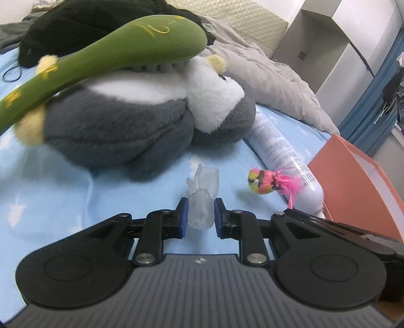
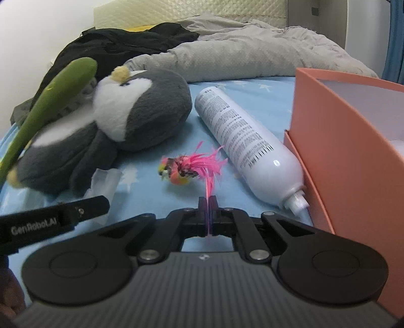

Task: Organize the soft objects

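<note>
Jaws of the left gripper [image 1: 201,214] are seen, in the left wrist view, narrowed about a translucent plastic piece [image 1: 202,196] that stands between the blue pads [image 1: 182,218]; whether the pads press on it cannot be told, as a slim gap seems to remain on the right side. Beyond it, on the light blue sheet [image 1: 63,196], a grey and white plush penguin [image 1: 121,121] is shown lying, with a green soft club [image 1: 101,58] resting across its top. To the right, a small feathered toy bird [image 1: 265,183] is seen just beside a white spray can [image 1: 282,156] laid on its side, and an orange box [image 1: 358,176] stands at the far right. A grey quilt [image 1: 265,75] and black clothing [image 1: 75,22] are heaped behind.

Jaws of the right gripper [image 2: 208,205] are shown, in the right wrist view, closed fully upon a long pink tail feather of the toy bird [image 2: 181,170], whose body lies on the sheet [image 2: 252,83] a little ahead of the fingertips. The spray can [image 2: 242,141] is seen to the right of the bird, its nozzle touching the orange box [image 2: 341,141]. The penguin [image 2: 121,121] lies to the left with the green club [image 2: 53,101] against it, and the plastic piece [image 2: 106,181] is partly hidden behind the left gripper's black arm.
</note>
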A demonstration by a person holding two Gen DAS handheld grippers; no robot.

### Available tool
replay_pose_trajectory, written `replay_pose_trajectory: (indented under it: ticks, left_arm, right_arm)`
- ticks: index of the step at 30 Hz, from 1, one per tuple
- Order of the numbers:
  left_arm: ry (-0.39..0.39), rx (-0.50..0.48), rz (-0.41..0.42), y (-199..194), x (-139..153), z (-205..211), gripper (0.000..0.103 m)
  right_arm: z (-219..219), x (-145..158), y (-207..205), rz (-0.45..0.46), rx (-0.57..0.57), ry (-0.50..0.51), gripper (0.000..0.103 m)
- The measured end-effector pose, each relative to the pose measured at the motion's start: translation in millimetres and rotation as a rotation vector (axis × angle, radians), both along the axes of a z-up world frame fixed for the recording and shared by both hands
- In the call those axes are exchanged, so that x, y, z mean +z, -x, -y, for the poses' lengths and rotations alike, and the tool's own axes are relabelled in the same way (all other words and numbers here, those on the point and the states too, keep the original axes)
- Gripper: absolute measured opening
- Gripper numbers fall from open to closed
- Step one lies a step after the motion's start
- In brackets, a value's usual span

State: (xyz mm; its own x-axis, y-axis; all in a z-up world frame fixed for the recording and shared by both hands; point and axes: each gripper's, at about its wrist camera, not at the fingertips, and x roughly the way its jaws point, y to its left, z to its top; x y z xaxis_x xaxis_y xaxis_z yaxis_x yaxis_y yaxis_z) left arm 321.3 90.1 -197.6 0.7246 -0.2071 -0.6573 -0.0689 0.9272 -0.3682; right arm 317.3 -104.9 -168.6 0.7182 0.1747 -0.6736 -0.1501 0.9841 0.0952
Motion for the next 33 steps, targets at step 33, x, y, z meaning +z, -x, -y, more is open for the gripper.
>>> replay_pose_trajectory:
  ticks: [33]
  left_arm:
    - [0.017, -0.061, -0.074, 125, 11, 33, 0.025]
  right_arm:
    - [42, 15, 158, -0.155, 0.046, -0.053, 0.013]
